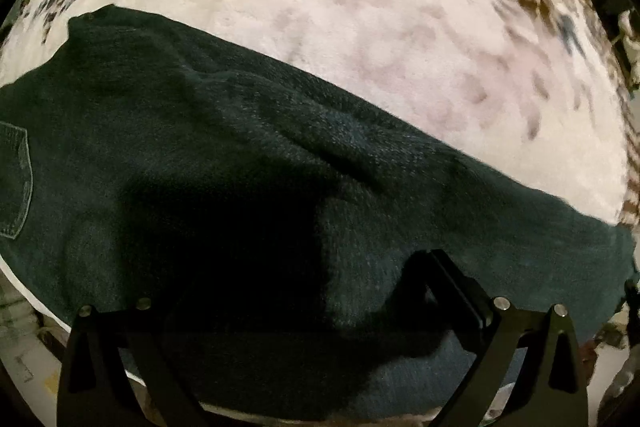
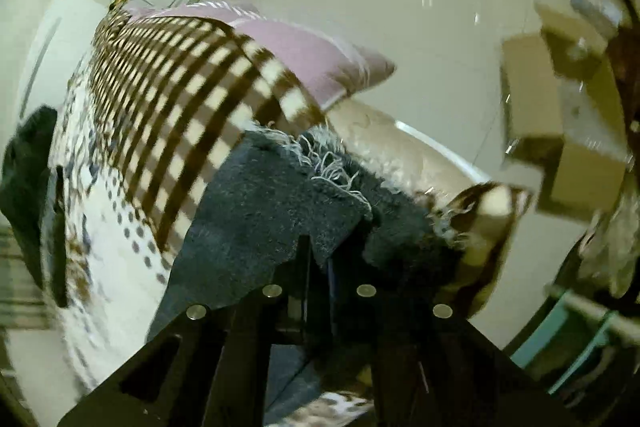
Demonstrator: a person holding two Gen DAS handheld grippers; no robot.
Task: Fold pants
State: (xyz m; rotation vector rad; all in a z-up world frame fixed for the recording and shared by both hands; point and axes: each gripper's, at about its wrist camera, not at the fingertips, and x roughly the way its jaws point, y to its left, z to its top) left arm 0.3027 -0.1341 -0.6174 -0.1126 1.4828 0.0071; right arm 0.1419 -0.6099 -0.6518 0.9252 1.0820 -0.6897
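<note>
Dark pants (image 1: 240,167) lie spread on the bed (image 1: 360,39), long axis running from the back pocket (image 1: 16,179) across to the frayed hem (image 2: 320,155). Left tool (image 1: 436,259) pinches the near fabric edge, fingers together. Right tool (image 2: 316,255), at the hem end, appears clamped on cloth too. Judgement: hem end travels toward the pocket.

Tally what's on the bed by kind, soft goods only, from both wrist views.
Pants: 1, dark denim with a frayed hem, held by both grippers, left and right.
Blanket: 1, white with spots and brown checks.
Pillow: 1, pink.
Total: 3. A dark heap at the far left of the right view is too unclear to count.
</note>
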